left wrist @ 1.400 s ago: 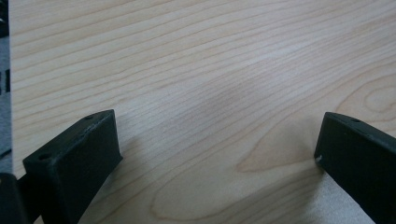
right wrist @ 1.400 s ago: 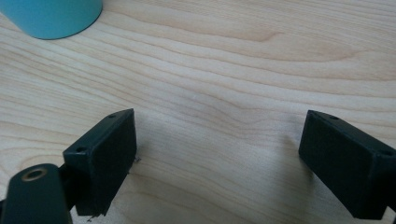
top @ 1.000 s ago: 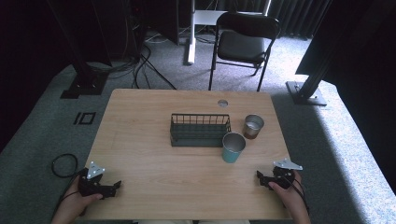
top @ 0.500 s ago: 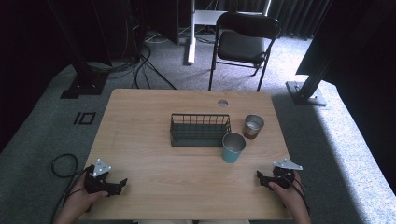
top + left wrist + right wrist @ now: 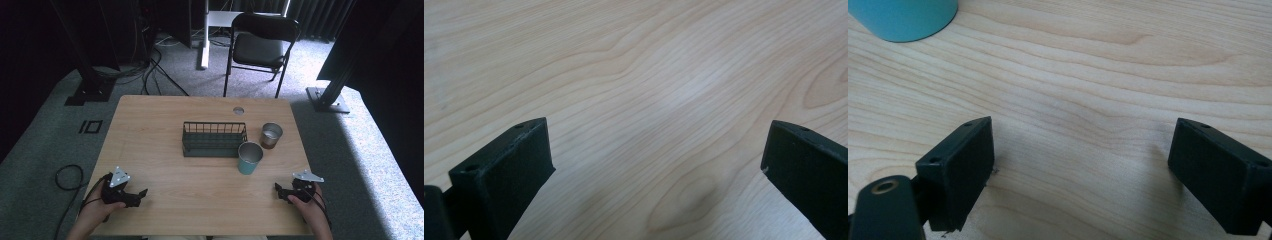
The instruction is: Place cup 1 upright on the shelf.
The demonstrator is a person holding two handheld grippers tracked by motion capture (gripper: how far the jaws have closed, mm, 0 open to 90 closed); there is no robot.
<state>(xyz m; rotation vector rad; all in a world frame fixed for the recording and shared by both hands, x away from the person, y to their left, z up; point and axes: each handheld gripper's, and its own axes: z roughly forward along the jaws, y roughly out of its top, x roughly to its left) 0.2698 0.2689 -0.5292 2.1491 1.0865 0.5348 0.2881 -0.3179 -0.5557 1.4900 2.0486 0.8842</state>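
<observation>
My left gripper (image 5: 141, 193) rests low over the wooden table (image 5: 165, 130) near its front left corner, held in a hand. In the left gripper view its jaws stand wide apart, so my left gripper (image 5: 656, 165) is open over bare wood. At the front right my right gripper (image 5: 278, 189) points left; it is open too, and my right gripper (image 5: 1082, 165) has nothing between its jaws. A teal cup (image 5: 249, 157) stands upright ahead of the right gripper, its base (image 5: 905, 17) at the top left of the right gripper view.
A dark wire basket (image 5: 214, 139) sits at the table's middle, just left of the teal cup. A metal cup (image 5: 271, 135) stands to the basket's right. A round cable port (image 5: 238, 110) lies near the far edge. A black chair (image 5: 262, 47) stands beyond the table.
My left gripper has slid right and slightly inward along the front edge. The right gripper has stayed put.
</observation>
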